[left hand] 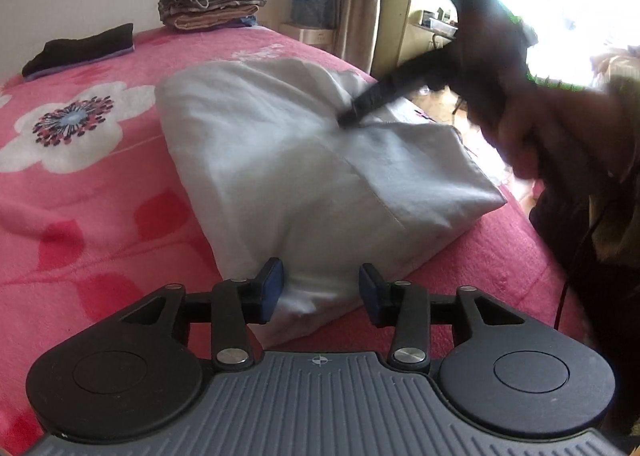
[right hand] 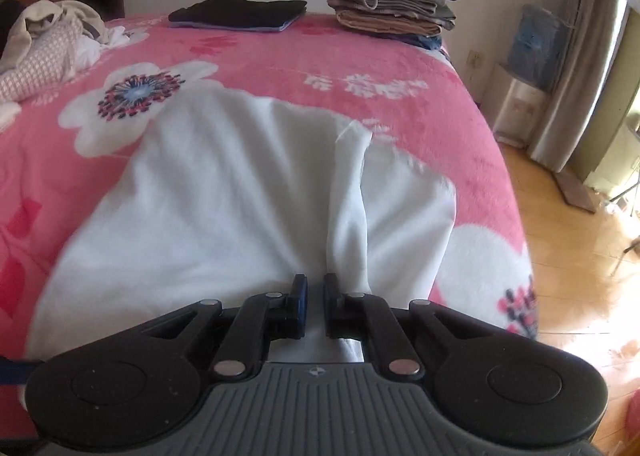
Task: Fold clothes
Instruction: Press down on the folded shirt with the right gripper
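Where right gripper (left hand: 352,116) blurs, white garment (left hand: 304,176) bunched

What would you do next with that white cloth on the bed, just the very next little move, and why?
Probably carry the pinched fold across. The right tongs look shut on a raised ridge of the white cloth, while the left tongs stand open around its near corner, gripping nothing. The cloth is still lumpy on the pink blanket, so the fold looks unfinished.

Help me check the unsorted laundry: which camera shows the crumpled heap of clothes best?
The right wrist view: the crumpled heap lies at the far left of the pink blanket, beige and checked pieces visible. The left wrist view does not show it at all.
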The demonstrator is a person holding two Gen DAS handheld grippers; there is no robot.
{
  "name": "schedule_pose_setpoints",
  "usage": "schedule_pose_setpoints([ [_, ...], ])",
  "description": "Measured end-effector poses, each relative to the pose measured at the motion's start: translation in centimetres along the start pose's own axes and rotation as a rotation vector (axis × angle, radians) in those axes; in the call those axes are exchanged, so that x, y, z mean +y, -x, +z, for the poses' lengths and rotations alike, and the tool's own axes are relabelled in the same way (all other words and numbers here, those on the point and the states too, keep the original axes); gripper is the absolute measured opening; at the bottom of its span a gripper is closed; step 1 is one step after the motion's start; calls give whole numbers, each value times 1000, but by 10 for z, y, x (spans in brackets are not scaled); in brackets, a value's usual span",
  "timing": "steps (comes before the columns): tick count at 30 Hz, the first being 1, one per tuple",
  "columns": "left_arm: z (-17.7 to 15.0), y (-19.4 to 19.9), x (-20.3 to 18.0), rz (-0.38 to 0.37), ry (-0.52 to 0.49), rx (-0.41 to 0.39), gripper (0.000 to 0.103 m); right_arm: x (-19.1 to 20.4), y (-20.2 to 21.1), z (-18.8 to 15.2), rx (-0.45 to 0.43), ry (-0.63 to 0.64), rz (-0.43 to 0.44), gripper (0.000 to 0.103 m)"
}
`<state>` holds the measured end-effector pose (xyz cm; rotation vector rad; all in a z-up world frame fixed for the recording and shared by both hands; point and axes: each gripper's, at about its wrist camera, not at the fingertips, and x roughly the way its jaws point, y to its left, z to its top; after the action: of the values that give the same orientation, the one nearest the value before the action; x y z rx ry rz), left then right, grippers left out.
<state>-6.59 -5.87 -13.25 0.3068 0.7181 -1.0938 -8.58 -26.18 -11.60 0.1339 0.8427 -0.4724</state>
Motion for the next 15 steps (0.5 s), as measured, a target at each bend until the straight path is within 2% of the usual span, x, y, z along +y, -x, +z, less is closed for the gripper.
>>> schedule_pose_setpoints([
  [6,-3,1,3,-11,30,-15,42,11,-4,59,-97,-16,137,9],
  [9,-4,0,4,-15,48,-19,42,6,-46,70,-58,-42,114,9],
  [10,-4,1,5,-17,50,-24,42,-2,-68,65,-2,-55,66,7],
  [11,-4,0,5,-20,53,-24,42,-15,-81,59,28,-89,67,4],
  [12,-5,0,6,-23,55,-24,42,-27,-83,57,12,-130,104,4],
  [15,-6,0,6,-26,55,-27,42,-28,-61,74,-3,-136,83,7],
])
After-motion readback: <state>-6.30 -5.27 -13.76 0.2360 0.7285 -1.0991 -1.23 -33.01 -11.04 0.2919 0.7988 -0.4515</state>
